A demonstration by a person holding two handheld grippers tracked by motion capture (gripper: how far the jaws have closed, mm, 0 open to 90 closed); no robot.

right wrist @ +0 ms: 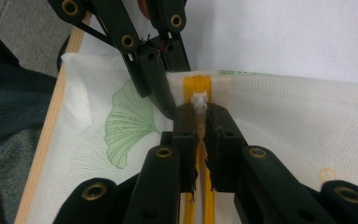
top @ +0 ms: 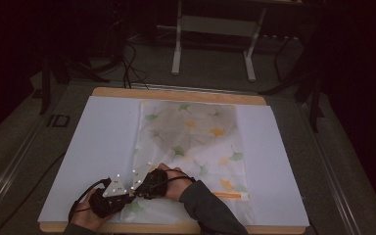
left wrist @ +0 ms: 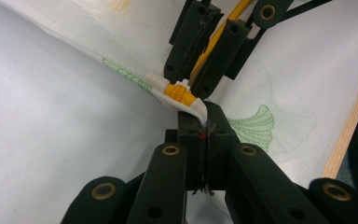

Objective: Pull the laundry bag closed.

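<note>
Bag point(top: 191, 147), white mesh printed with green and yellow leaves, lying flat on white sheet point(top: 103, 147) over table point(top: 176, 93), yellow zipper point(right wrist: 196, 86) running along near edge. Left tongs point(left wrist: 204, 126) pressed together on bag's corner, fabric pinched between jaws just past zipper's end. Right tongs point(right wrist: 199, 122) set around zipper, jaws nearly together with white slider point(right wrist: 199, 100) at their tips (whether pads actually press on it, cannot tell). Both tongs meeting almost tip to tip at near left corner of bag, close to table's front edge. In high view, left tongs point(top: 127, 193) and right tongs point(top: 139, 188) side by side, hands behind them, dark sleeve point(top: 210, 205) crossing in from bottom over bag's near edge.
</note>
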